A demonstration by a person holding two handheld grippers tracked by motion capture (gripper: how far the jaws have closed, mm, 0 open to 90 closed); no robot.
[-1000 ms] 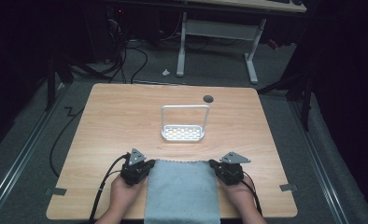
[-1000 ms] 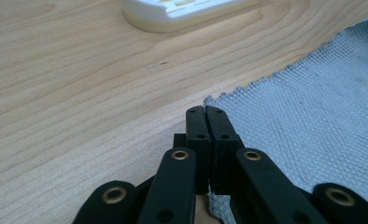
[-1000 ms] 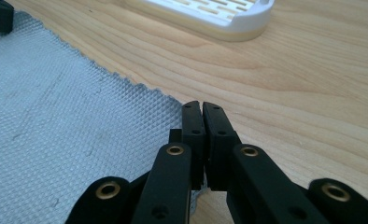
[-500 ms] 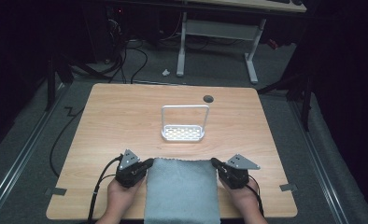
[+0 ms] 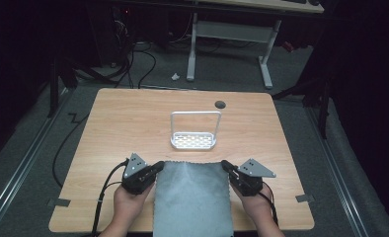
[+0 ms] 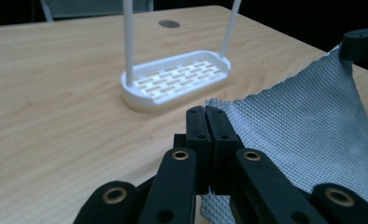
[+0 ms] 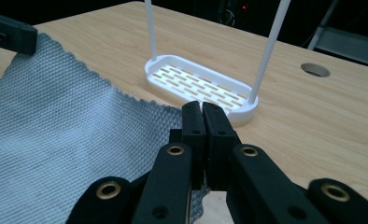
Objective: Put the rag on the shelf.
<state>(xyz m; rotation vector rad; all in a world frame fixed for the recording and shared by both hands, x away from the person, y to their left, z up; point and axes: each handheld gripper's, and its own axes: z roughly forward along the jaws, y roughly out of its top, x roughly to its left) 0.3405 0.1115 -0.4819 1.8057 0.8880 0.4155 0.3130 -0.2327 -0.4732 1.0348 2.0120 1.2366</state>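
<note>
— Status of the cloth?

— My left gripper (image 5: 157, 168) and right gripper (image 5: 225, 165) are each clenched on a far corner of the grey cloth (image 5: 192, 197). Both corners have lifted off the wooden table (image 5: 108, 123) since a second ago; the near edge hangs over the table's front.

— Meaning?

— Probably ready to carry toward the white rack (image 5: 193, 140).

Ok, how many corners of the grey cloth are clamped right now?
2. The left gripper is shut on the far-left corner of the grey cloth, the right gripper on its far-right corner. The near corners lie past the picture's bottom edge.
</note>
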